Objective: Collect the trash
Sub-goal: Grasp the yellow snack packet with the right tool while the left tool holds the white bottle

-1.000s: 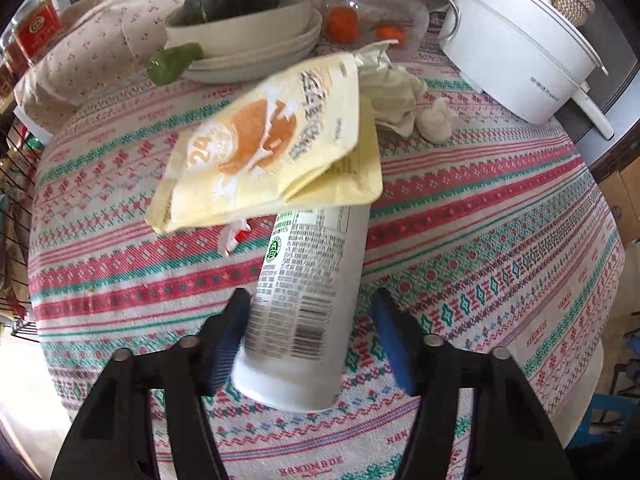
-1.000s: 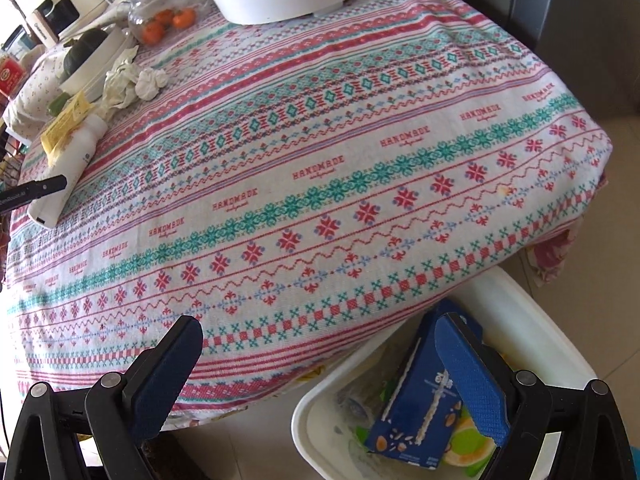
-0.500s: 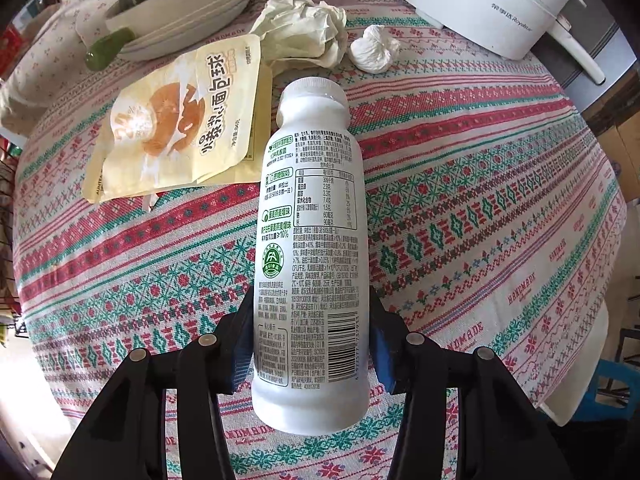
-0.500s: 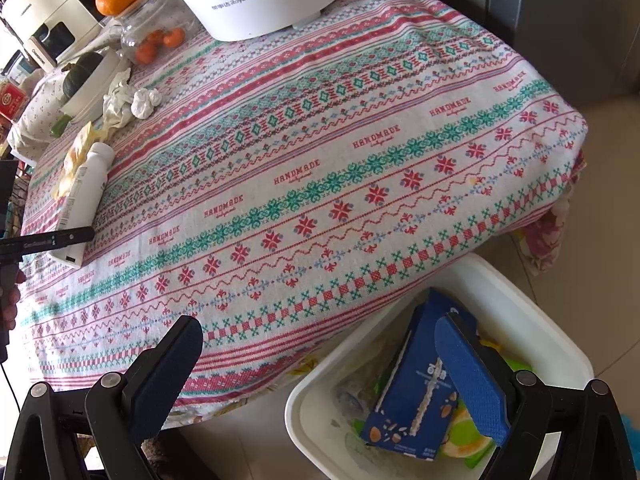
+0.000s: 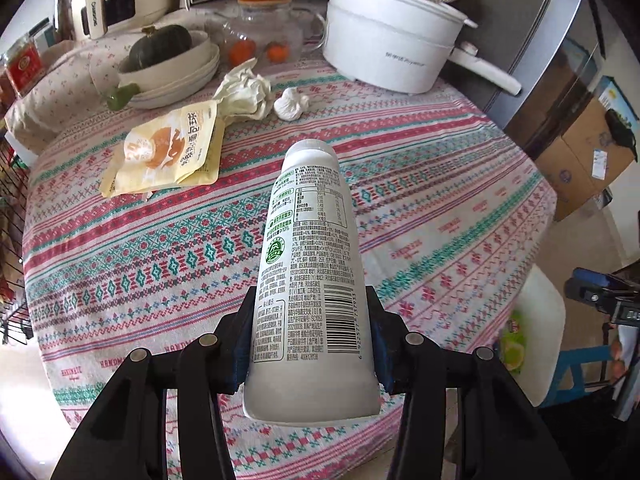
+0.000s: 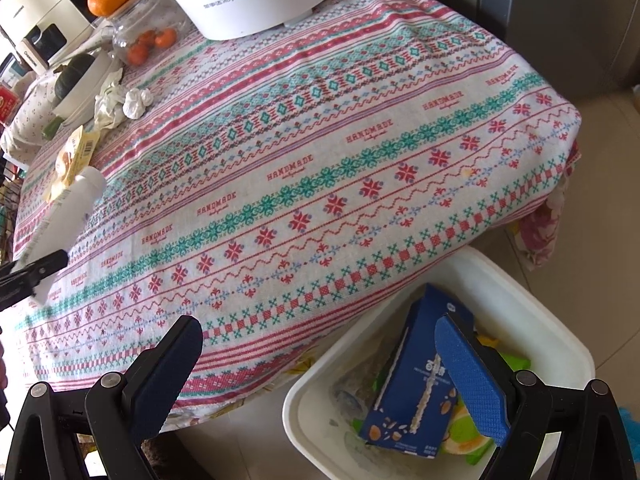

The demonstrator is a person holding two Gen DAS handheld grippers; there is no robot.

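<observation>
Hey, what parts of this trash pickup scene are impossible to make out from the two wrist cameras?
- White bottle: its base, left wrist view, faces the camera edge-on; contents unknowable.
- White bin: lower trash, right wrist view, hidden by the blue carton and the right gripper.
- Bottle label text: too small.

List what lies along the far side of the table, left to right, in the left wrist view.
Dark squash in stacked bowls → glass jar with small oranges → white electric pot. In front of them: yellow snack pouch → crumpled wrapper → small white paper wad.
</observation>
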